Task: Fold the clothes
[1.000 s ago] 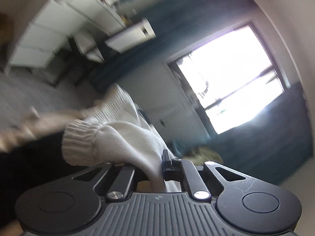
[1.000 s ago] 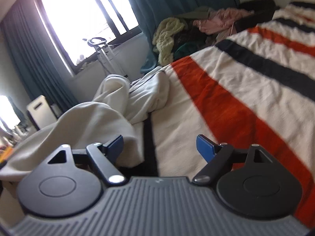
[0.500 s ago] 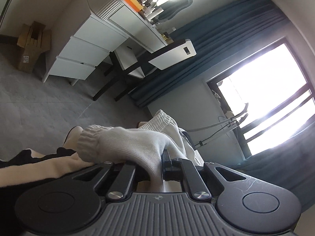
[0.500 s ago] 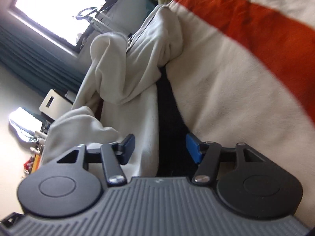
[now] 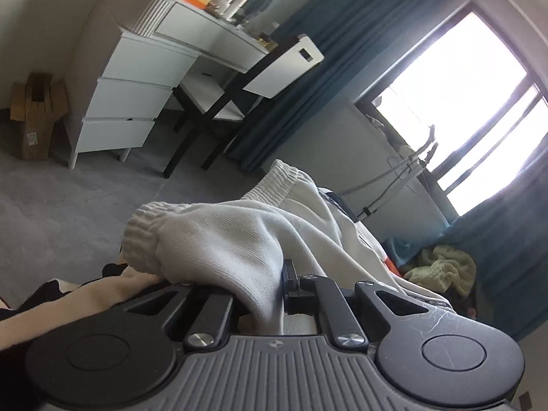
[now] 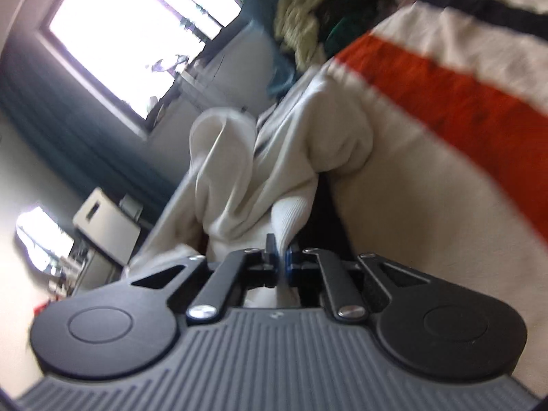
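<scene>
Your left gripper [image 5: 263,294] has its fingers clamped on a fold of the cream sweatshirt [image 5: 239,239], near a ribbed cuff [image 5: 144,236] that bulges up and to the left of the fingertips. More of the garment, with a second ribbed hem [image 5: 281,178], runs away ahead of the fingers.

Your right gripper [image 6: 279,263] is pinched nearly shut on a ribbed edge of the same sweatshirt [image 6: 239,185]; the blue pads [image 6: 289,262] press the cloth from both sides. The bulk of the garment heaps up straight beyond the fingertips, partly blurred.

To the right of your right fingers lies the striped blanket [image 6: 428,78], cream with orange and dark bands, and the sweatshirt rests against it. Far ahead of those fingers is a pile of clothes [image 6: 301,20], yellow-green on top.

Beyond your left fingers, up and left, stand a white drawer unit [image 5: 137,85] and a chair [image 5: 239,82] on grey floor [image 5: 68,198]. A cardboard box [image 5: 37,113] sits at far left. Teal curtains [image 5: 308,61] flank a bright window [image 5: 462,102] up and right.
</scene>
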Tool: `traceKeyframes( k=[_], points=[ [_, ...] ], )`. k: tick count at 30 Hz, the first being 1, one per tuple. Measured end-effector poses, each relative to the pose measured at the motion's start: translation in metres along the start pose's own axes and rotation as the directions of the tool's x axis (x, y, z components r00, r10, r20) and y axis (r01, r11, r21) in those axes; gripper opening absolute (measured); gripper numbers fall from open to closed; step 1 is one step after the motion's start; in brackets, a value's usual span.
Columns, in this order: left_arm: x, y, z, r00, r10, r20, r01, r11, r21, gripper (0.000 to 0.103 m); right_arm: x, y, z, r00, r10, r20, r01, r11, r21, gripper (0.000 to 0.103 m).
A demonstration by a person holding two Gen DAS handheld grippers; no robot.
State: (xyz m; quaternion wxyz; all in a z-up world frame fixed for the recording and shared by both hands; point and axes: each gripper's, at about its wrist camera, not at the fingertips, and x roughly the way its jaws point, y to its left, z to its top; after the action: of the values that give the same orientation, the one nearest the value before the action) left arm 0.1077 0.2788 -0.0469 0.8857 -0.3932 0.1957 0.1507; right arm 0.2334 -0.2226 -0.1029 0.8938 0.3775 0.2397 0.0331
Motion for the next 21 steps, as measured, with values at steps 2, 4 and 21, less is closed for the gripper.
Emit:
traceKeyframes(
  k=[2, 4, 21],
  points=[
    [-0.001, 0.001, 0.000, 1.000, -0.021, -0.022, 0.021, 1.000, -0.020, 0.007, -0.029, 0.005, 0.010, 0.998, -0.015, 0.056, 0.015, 1.000, 0.003, 0.007],
    [0.000, 0.004, -0.005, 0.999, -0.026, -0.046, 0.025, 1.000, -0.018, 0.007, -0.058, 0.007, 0.021, 0.994, -0.031, 0.105, 0.032, 0.999, -0.002, 0.007],
    [0.002, -0.004, -0.055, 0.958, 0.021, -0.287, 0.014, 0.993, 0.121, 0.012, -0.199, -0.066, 0.035, 0.976, -0.134, 0.170, 0.133, 0.991, 0.019, 0.007]
  ],
)
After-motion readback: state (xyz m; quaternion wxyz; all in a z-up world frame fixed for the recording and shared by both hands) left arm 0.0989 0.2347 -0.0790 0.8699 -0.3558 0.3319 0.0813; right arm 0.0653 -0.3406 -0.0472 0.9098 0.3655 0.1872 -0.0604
